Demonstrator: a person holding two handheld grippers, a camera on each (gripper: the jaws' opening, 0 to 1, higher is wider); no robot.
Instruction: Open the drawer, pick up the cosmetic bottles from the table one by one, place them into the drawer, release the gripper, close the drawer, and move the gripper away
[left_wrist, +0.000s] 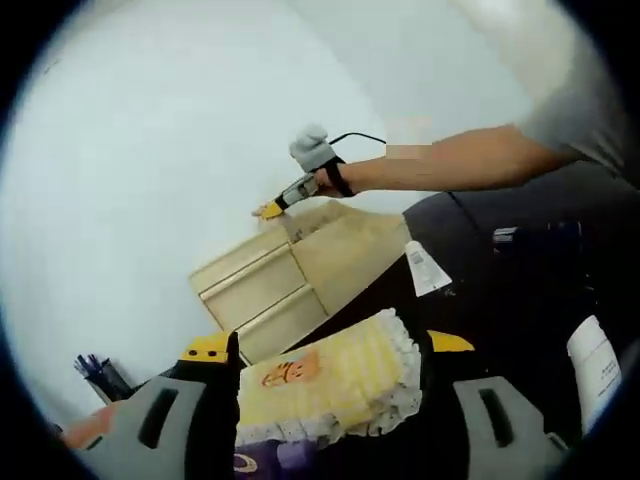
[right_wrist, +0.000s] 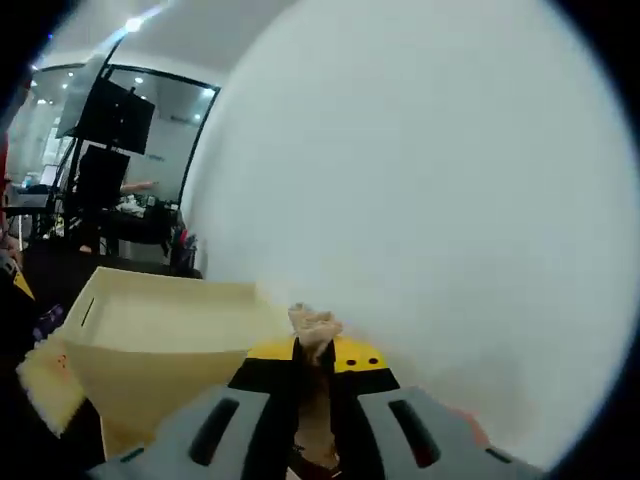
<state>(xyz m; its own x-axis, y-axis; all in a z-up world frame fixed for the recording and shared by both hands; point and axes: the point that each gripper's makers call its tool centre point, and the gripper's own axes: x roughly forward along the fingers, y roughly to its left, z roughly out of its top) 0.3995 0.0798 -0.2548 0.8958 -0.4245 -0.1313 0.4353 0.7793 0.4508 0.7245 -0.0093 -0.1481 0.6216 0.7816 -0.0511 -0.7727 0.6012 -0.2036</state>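
Observation:
A light wooden drawer cabinet (left_wrist: 290, 275) stands on the black table (left_wrist: 500, 300); it also shows in the right gripper view (right_wrist: 150, 345). A white cosmetic tube (left_wrist: 427, 268) lies to its right, and another white bottle (left_wrist: 595, 362) sits at the right edge. My right gripper (left_wrist: 268, 210), held by a person's hand, hovers at the cabinet's top corner. In its own view the right gripper (right_wrist: 312, 345) is shut on a small beige piece (right_wrist: 314, 325). My left gripper (left_wrist: 330, 345) is open, jaws wide apart on either side of a yellow lace-trimmed pack (left_wrist: 325, 385).
A pen holder (left_wrist: 100, 378) stands at the left of the table, against the white wall (left_wrist: 150, 150). A dark monitor on a stand (right_wrist: 115, 120) and desks sit far off to the left. The pack's corner (right_wrist: 45, 370) lies beside the cabinet.

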